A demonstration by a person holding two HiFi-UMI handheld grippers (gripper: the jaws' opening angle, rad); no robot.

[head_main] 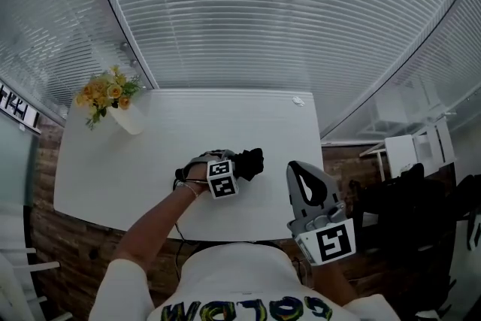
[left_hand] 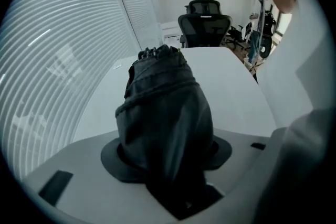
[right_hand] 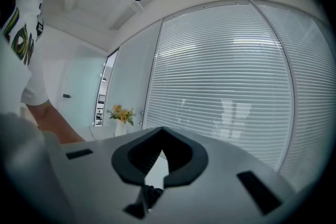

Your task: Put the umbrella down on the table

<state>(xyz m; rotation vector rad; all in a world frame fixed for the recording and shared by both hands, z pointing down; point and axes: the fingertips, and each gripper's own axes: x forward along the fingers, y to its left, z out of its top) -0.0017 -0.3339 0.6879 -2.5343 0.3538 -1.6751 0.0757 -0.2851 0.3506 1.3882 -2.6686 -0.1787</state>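
One white vase [head_main: 130, 119] holds yellow flowers [head_main: 105, 93] on the table [head_main: 225, 128].

**A:** Where is the table [head_main: 150, 162] bare?

**B:** Across the middle and the far right, save a small white thing [head_main: 298, 101] by the far edge; a vase of yellow flowers [head_main: 124, 113] blocks the far left corner.

**A:** And nearer?

**B:** The left gripper [head_main: 239, 164] with the umbrella [head_main: 252, 159] fills the near middle; the right gripper [head_main: 295, 168] hangs over the near right edge; blinds [head_main: 263, 11] close the far side.

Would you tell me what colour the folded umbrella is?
The folded fabric umbrella is black; left gripper view shows it best.
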